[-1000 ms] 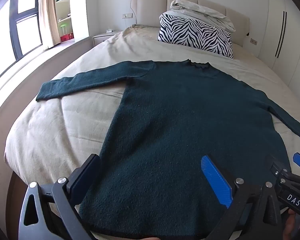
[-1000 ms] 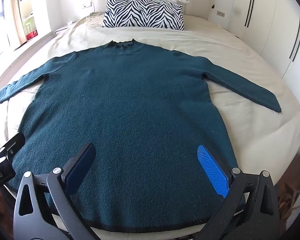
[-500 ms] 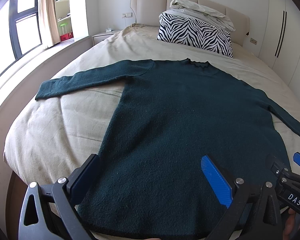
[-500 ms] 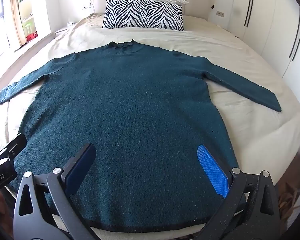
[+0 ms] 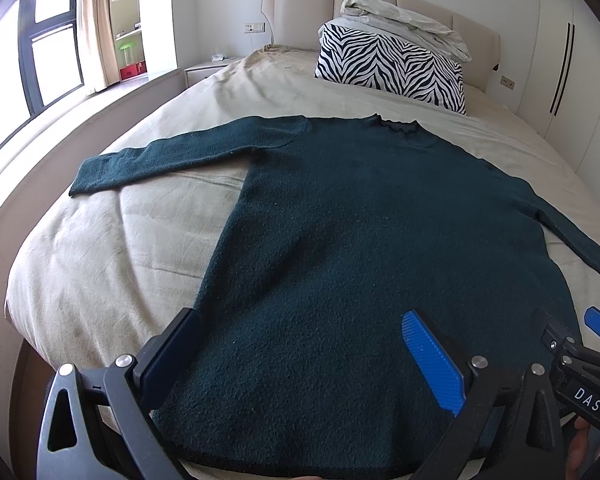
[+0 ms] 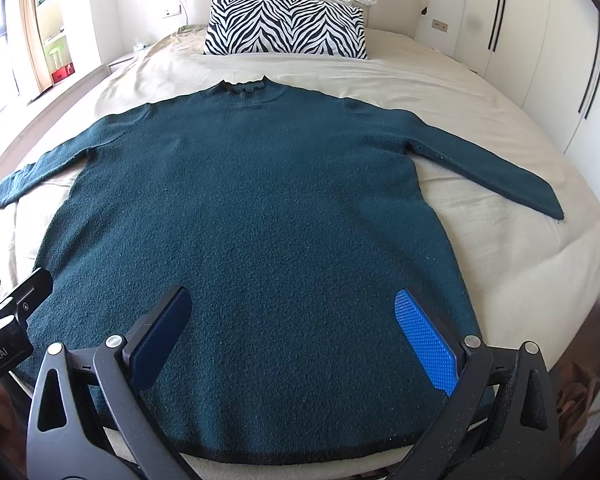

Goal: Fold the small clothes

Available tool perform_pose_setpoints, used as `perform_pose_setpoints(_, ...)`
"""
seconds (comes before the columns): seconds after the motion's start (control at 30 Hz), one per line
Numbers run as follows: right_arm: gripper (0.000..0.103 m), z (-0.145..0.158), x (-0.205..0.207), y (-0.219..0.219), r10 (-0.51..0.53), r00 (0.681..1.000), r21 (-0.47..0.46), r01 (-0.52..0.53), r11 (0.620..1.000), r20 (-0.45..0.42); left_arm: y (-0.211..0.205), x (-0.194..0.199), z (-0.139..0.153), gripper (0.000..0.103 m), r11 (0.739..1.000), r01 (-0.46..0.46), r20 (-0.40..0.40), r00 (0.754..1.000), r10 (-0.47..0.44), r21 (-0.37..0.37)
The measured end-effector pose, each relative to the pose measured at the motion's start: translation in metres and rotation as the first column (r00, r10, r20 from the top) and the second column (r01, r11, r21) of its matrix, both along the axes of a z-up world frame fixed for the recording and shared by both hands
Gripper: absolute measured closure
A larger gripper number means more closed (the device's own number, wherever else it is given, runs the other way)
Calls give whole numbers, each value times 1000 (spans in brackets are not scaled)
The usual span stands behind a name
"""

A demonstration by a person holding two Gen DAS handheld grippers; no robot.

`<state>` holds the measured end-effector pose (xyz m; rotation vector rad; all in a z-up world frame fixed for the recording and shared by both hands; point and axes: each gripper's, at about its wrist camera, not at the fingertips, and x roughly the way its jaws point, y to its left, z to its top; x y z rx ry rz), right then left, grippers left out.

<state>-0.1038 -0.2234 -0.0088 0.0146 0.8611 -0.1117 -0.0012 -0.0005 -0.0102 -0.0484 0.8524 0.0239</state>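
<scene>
A dark teal knitted long-sleeved sweater [image 6: 252,208] is lying flat, sleeves spread, on the beige-sheeted bed [image 5: 100,248]. The left gripper [image 5: 300,352] and right gripper [image 6: 296,332] are hovering over its hem, jaws wide and gripping nothing. It is looking soft and limp; pinching a cuff or hem corner seems best.

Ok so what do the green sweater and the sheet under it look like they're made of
The sweater looks like a thick wool-type knit, matte: its surface is nubbly and fuzzy, with a ribbed collar. The bed sheet looks like a thin woven cotton or linen, matte beige with fine creases. The exact fibre cannot be told.
</scene>
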Motion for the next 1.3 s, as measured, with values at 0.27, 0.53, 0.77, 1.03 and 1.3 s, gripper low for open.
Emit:
perform_pose_setpoints(0.27,0,-1,-1,-1,-2,1000,3,2,1000,-1,0,0,-1,0,1000,-1,-2,1000,1,0)
perform_pose_setpoints(0.53,0,-3,-1,1,-4,1000,3,4,1000,-3,0,0,-1,0,1000,-1,-2,1000,1,0)
perform_pose_setpoints(0.77,0,-3,-1,0,-3,1000,4,3,1000,-4,0,1,0,0,1000,-1,-2,1000,1,0)
perform_pose_setpoints(1.03,0,-4,-1,1,-4,1000,4,4,1000,-5,0,1,-1,0,1000,-1,-3,1000,1,0)
perform_pose_setpoints(1.3,0,-6,-1,1,-5,1000,5,5,1000,-7,-1,0,0,0,1000,-1,-4,1000,1,0)
